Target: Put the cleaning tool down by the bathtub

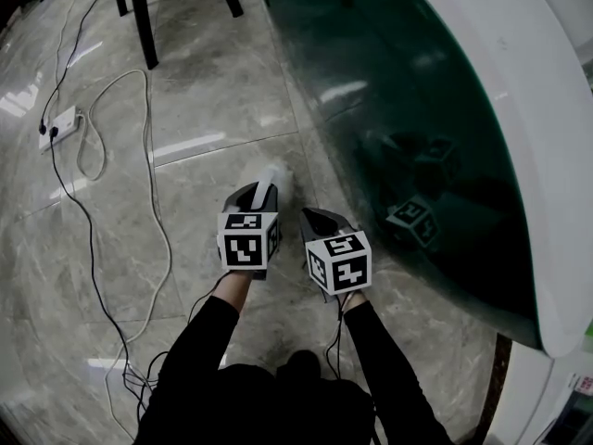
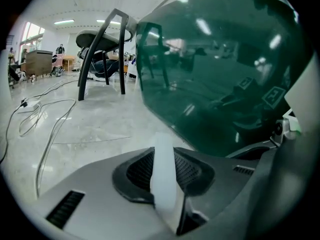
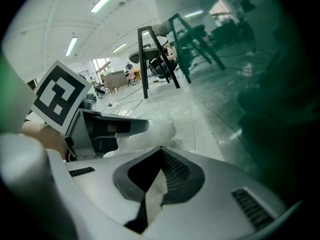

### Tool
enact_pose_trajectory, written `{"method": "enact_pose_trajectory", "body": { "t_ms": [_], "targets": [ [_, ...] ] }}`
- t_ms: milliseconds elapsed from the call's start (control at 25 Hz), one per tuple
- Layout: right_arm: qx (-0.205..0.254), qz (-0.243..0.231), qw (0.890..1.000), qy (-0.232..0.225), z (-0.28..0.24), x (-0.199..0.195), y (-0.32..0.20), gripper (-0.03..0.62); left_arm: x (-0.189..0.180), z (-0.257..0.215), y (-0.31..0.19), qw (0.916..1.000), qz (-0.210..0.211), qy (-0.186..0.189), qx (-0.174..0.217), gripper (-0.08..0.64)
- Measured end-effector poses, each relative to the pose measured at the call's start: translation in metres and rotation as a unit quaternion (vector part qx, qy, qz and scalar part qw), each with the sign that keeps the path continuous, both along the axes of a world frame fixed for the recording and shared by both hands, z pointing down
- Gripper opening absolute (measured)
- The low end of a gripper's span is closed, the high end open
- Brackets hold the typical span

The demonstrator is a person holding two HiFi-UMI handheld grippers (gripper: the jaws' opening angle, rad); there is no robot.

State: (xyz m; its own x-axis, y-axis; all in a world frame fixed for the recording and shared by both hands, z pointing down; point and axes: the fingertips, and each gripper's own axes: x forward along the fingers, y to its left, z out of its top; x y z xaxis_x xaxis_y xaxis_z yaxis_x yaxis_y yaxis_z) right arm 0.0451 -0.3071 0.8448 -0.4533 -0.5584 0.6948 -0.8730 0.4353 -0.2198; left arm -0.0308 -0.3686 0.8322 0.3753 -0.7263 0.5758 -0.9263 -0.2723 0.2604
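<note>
The cleaning tool is white, and its fluffy end hangs just over the marble floor. Its handle runs up between the jaws of my left gripper, which is shut on it. In the right gripper view the same pale head sticks out past the left gripper. My right gripper sits right beside it, jaws a narrow gap apart with only pale floor showing between them. The bathtub, dark green glossy side and white rim, rises close on the right.
A white power strip and looping cables lie on the floor to the left. Black furniture legs stand at the back. The tub's green wall curves close to both grippers. The person's dark sleeves fill the bottom of the head view.
</note>
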Motion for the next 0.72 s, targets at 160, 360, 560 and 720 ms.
{"method": "enact_pose_trajectory", "body": {
  "t_ms": [160,360,560,720],
  "targets": [
    [-0.001,0.005,1.000,-0.002,0.001,0.001,-0.001,0.000,0.001,0.008,-0.003,1.0000,0.001,-0.008,-0.002,0.100],
    [-0.002,0.004,1.000,0.003,0.004,0.004,0.000,0.000,0.005,0.014,-0.006,0.9995,0.011,-0.029,0.004,0.100],
    [-0.004,0.011,1.000,0.004,0.007,0.007,-0.001,0.000,0.005,0.025,-0.007,0.9988,0.018,-0.045,-0.002,0.100],
    [-0.009,0.013,1.000,0.007,0.012,0.009,0.001,0.000,0.004,0.039,-0.005,0.9989,0.015,-0.042,-0.013,0.100]
  ]
}}
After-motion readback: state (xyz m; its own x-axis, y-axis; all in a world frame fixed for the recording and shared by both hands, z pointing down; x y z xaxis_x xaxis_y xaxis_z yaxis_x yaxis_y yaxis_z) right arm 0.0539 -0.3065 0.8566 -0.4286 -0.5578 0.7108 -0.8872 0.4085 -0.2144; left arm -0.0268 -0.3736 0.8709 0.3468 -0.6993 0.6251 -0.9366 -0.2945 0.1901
